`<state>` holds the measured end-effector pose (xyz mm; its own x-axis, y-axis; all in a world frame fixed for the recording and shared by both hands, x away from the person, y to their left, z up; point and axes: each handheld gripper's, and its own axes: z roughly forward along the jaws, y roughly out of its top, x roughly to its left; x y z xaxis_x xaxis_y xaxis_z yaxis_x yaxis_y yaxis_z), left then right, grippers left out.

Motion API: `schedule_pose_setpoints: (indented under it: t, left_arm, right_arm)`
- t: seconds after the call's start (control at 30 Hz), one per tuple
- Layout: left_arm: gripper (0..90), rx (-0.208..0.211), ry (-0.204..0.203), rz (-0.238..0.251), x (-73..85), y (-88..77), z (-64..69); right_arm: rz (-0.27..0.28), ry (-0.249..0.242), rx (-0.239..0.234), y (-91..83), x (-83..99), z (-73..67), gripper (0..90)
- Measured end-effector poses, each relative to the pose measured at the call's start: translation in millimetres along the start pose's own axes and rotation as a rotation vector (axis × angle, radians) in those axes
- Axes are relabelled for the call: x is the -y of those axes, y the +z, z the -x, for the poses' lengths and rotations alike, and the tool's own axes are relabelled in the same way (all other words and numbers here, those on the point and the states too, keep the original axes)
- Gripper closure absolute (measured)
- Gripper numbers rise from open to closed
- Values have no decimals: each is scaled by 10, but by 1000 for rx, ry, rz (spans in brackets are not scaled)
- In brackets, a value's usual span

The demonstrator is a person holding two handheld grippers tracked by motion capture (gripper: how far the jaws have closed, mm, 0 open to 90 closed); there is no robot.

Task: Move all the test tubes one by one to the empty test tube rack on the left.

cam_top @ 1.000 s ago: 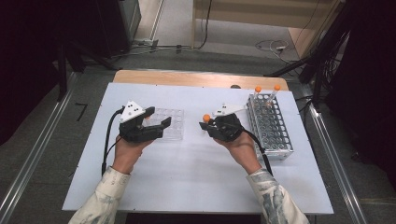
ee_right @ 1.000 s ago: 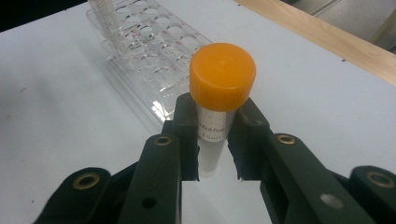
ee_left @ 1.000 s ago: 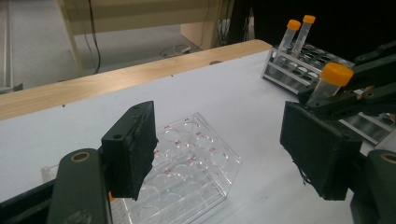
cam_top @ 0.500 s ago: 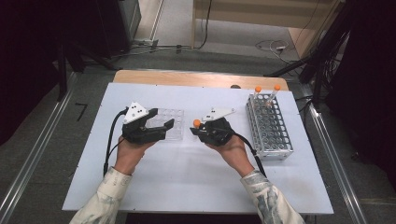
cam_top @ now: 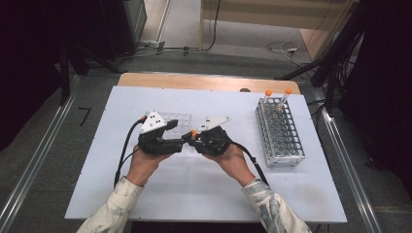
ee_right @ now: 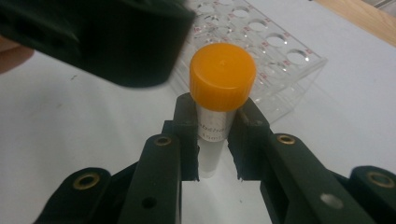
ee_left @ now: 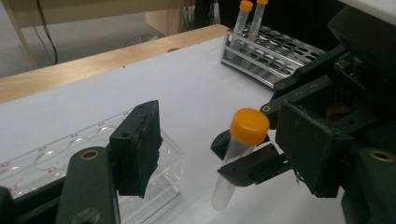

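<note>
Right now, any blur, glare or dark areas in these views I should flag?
High view: surroundings very dark, white table evenly lit. Right gripper view: orange-capped tube sharp, left gripper a blurred dark mass at top. Left gripper view: soft overall, metal rack glints slightly.

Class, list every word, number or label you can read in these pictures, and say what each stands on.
Tube held in the right claw: grey print below its orange cap, too blurred to read.
Clear rack: small red marks beside its wells, too small to read.
Nothing else carries text.

Clear orange-capped tube (ee_right: 219, 93) stands upright, clamped beside the clear plastic rack (ee_right: 280, 51).
</note>
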<state>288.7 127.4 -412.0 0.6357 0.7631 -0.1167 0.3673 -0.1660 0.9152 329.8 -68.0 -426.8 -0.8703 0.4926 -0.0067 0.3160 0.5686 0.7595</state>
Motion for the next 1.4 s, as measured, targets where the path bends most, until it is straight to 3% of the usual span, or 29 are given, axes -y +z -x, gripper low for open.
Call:
schedule_pose_setpoints:
  t: [0.17,0.53,0.83,0.93,1.07,1.4]
  left_arm:
    - [413,11,20,-8,18,16,9]
    - [683,56,36,-29,40,39,17]
    - [701,64,36,-24,32,20,2]
    - [703,60,29,-12,23,2,-12]
    - [704,55,21,1,11,-25,-34]
    - [704,25,24,32,-41,-116,-82]
  right_arm:
    - [1,-21,-19,61,-42,-66,719]
    - [10,-7,-31,62,-75,-74,719]
    - [16,-12,-34,50,-73,-72,712]
    - [23,-11,-53,41,-75,-65,562]
    - [23,-23,-41,16,-66,-67,386]
    - [23,29,-8,-105,50,18,251]
